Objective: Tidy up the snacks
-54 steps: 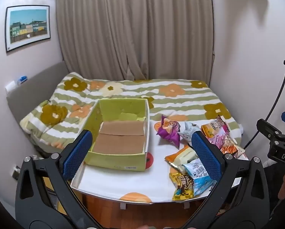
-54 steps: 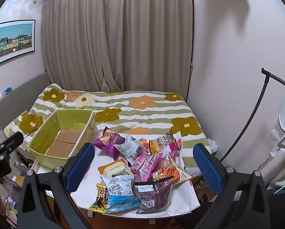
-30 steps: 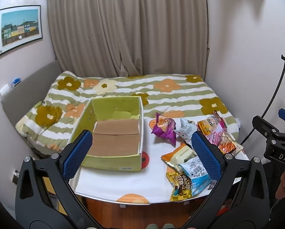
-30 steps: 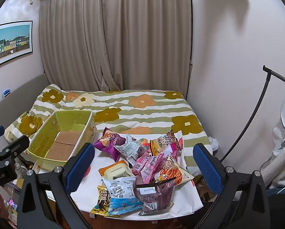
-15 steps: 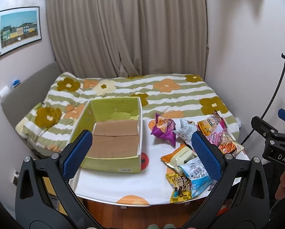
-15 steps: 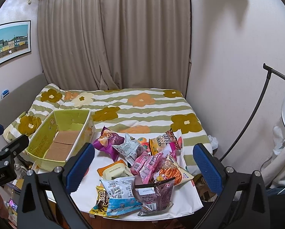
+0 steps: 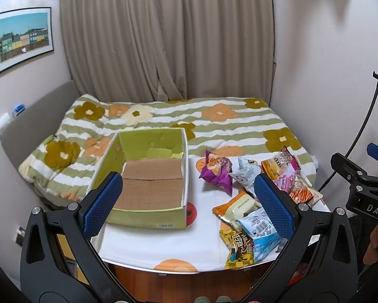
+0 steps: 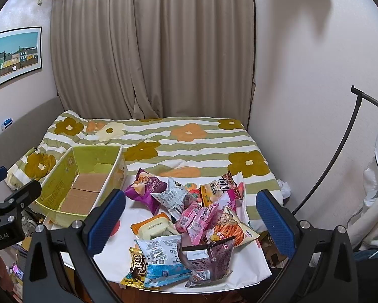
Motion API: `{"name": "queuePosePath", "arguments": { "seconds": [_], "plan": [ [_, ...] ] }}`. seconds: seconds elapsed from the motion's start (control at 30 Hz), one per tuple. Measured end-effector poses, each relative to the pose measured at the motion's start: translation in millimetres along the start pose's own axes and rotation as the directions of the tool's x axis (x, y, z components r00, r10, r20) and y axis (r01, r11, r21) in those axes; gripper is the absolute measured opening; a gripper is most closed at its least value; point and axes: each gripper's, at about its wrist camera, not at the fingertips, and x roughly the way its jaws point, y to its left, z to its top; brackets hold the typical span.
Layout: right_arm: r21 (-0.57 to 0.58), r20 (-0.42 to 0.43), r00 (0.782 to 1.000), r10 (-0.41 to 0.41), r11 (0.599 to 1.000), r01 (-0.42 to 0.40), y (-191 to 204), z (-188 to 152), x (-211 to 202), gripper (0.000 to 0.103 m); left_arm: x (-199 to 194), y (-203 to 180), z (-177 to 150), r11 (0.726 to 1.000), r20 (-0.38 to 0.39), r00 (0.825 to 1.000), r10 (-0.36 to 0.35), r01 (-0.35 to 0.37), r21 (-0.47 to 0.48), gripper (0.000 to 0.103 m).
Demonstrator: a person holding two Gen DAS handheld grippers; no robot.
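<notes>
The green box (image 7: pixel 148 179) stands empty on the table (image 7: pixel 163 242). The snack packets (image 8: pixel 189 217) lie in a heap to the right of the box. The left gripper (image 7: pixel 186 197) and right gripper (image 8: pixel 190 217) are both spread wide, holding nothing.

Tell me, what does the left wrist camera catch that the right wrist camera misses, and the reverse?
Only the left view shows the green box's barcode-labelled front wall and the open left tongs. Only the right view shows the dark maroon packet nearest the table edge, the pink packets in full, and the open right tongs. Both show the purple chip bag, box and flowered bed.
</notes>
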Motion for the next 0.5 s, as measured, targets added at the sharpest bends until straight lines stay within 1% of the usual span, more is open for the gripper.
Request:
{"name": "queuePosePath", "arguments": {
  "seconds": [0.5],
  "plan": [
    [-0.001,-0.002,1.0,0.001,1.0,-0.001,2.8,-0.1,1.1,0.103,2.5,0.2,0.1,1.0,-0.001,1.0,-0.003,0.003,-0.001,0.103]
  ]
}}
